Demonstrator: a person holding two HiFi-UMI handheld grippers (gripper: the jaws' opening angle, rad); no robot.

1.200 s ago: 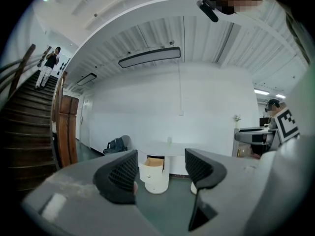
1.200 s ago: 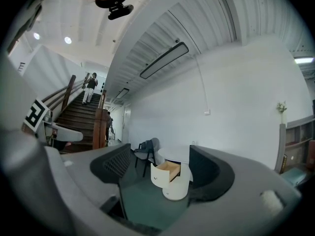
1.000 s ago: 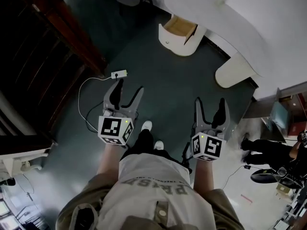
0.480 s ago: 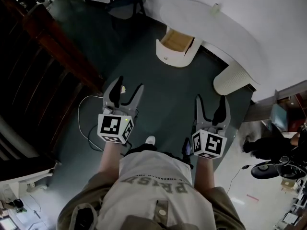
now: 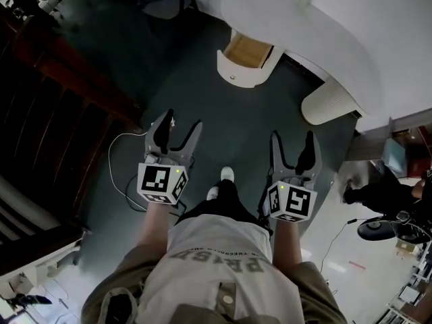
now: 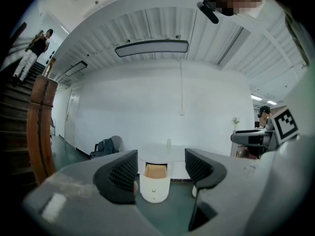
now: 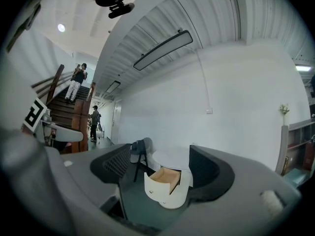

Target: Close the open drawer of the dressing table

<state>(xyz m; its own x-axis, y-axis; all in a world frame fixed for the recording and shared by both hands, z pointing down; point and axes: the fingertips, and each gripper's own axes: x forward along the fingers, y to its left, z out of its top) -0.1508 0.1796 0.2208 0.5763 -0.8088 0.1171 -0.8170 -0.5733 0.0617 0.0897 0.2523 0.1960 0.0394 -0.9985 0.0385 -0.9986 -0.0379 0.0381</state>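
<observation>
The drawer (image 5: 247, 65) is standing pulled out from the white dressing table (image 5: 324, 25), well ahead across the dark floor (image 5: 223, 127). The left tool (image 5: 181, 121) and right tool (image 5: 293, 138) are both hanging released and empty, pointing toward it, probably readying for a push on its front.

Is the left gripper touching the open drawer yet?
Apart. The head view shows a wide stretch of dark floor between the left gripper and the drawer; in the left gripper view the drawer sits far off between open, empty jaws.
</observation>
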